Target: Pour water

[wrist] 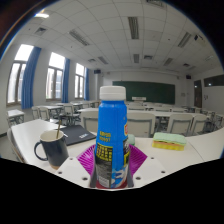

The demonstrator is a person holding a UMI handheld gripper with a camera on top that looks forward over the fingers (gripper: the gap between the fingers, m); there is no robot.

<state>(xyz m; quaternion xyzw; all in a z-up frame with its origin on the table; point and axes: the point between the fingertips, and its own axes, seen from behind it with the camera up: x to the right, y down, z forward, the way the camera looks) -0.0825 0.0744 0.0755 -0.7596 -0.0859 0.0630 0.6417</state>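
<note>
**Gripper view: bottle held upright between the pads, above the surface edge**

Seen from the gripper view: a white surface (205, 145) running across, its near edge just beyond the fingertips, dark drop below it. Dark mug (50, 148) standing left of the bottle near that edge, handle turned leftward, apart from the bottle. Dark flat notebook-like thing (78, 135) lying behind the mug, farther in. Yellow-and-green sponge (169, 142) lying to the right, well apart from the bottle. Bare white surface between sponge and bottle, and more toward the right end. Beyond, rows of classroom desks, windows with blue curtains at left, a green chalkboard (143, 92) on the far wall.

Gripper (113, 168) closed part-way, to the bottle's width. Blue bottle (113, 130) with white cap standing upright between the two fingers, magenta pads (92, 157) pressed against its lower body at either side, no gap showing. Bottle's base hidden below the fingers; cannot tell whether resting on the surface or lifted clear. Cap on.
</note>
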